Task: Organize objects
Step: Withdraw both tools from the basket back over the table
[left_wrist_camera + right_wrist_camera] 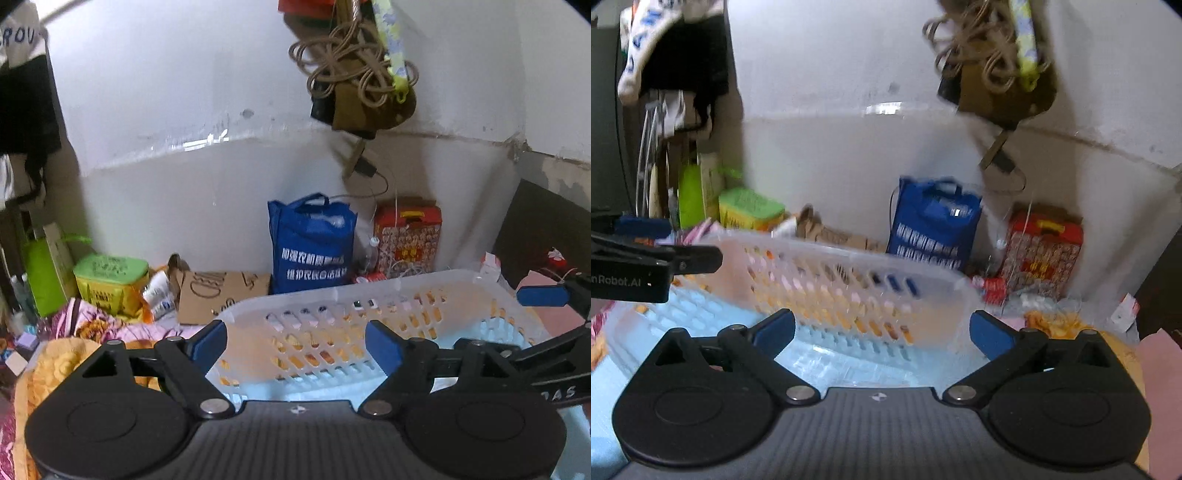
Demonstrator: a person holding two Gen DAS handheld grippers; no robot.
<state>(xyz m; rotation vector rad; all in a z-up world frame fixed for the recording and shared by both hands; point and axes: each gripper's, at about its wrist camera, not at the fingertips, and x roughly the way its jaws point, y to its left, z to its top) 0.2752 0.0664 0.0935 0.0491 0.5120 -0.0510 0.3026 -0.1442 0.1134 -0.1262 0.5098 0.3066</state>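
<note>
Right now both grippers sit over a translucent white basket with a perforated wall, which fills the lower middle of each view and has a pale blue bottom. In the left wrist view the left gripper has its blue-padded fingers spread wide with nothing between them, the basket's near rim showing through the gap. The right gripper is likewise spread wide and holds nothing (its view is blurred, so fine detail is lost). Each tool shows in the other's picture: the right one at the right edge of the left view, the left one at the left edge of the right view, near the basket's rim; whether either touches the rim I cannot tell.

Beyond the basket, against the white wall, a blue bag with white lettering stands at centre, a red patterned box just to its right. A yellow tub with a green lid sits at the left, flattened cardboard between it and the bag. A coil of rope hangs at the upper middle.
</note>
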